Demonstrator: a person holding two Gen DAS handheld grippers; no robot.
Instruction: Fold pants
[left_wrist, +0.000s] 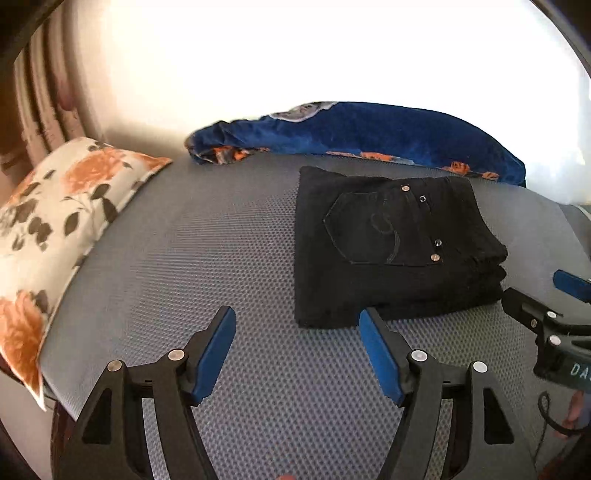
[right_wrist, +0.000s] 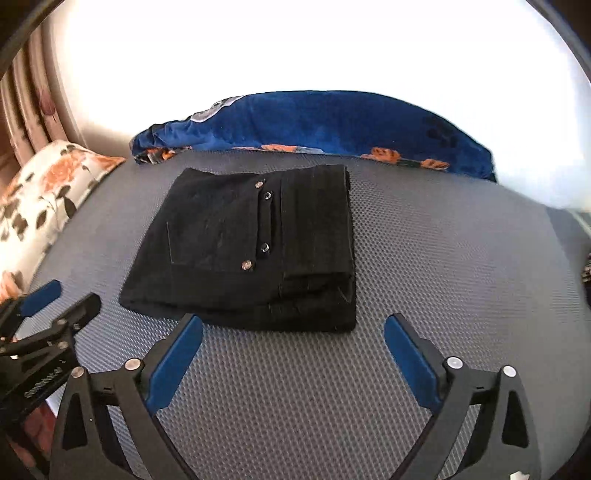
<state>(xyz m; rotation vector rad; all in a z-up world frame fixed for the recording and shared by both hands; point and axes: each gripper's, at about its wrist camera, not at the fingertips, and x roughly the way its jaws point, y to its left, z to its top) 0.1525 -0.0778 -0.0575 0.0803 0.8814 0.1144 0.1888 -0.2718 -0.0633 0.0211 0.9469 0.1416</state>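
Black pants lie folded into a compact stack on the grey mesh mattress, back pocket and rivets facing up. They also show in the right wrist view. My left gripper is open and empty, hovering just short of the stack's near left corner. My right gripper is open and empty, just short of the stack's near edge. The right gripper also shows at the right edge of the left wrist view. The left gripper shows at the left edge of the right wrist view.
A floral cream and orange pillow lies at the left of the mattress. A bunched blue blanket lies along the far edge behind the pants. A bright wall or window is behind it. Curtains hang at far left.
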